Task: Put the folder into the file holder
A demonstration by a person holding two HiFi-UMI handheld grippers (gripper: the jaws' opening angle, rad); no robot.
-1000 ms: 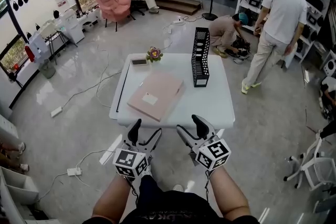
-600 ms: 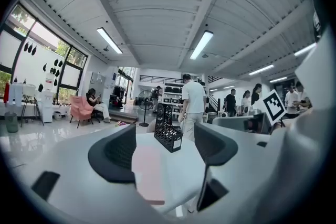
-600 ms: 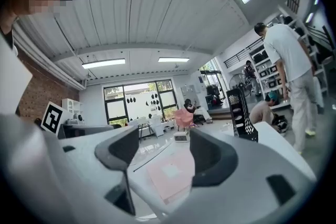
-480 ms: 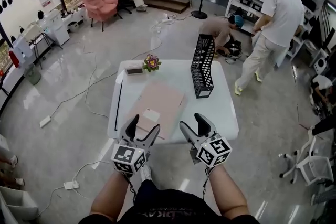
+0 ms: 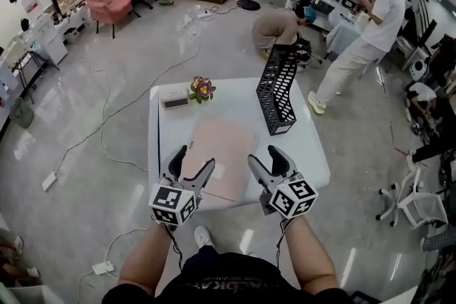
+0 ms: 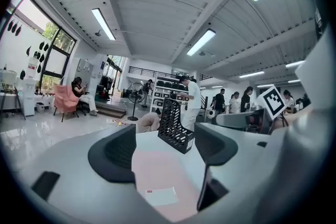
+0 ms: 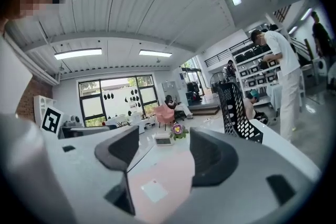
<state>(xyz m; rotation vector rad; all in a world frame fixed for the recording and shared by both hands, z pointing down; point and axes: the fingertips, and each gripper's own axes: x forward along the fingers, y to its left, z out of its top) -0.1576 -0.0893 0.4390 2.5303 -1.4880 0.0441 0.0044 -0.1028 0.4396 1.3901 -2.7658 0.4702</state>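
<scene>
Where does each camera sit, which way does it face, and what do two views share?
Head view: on the person's head, looking steeply down at the table; both forearms, left tool and right tool show.
Left gripper view: on the left tool, looking along its open jaws across the pink folder to the file holder.
Right gripper view: on the right tool, looking along its open jaws over the folder towards the flowers.
Shared: both gripper views show the folder and file holder.
</scene>
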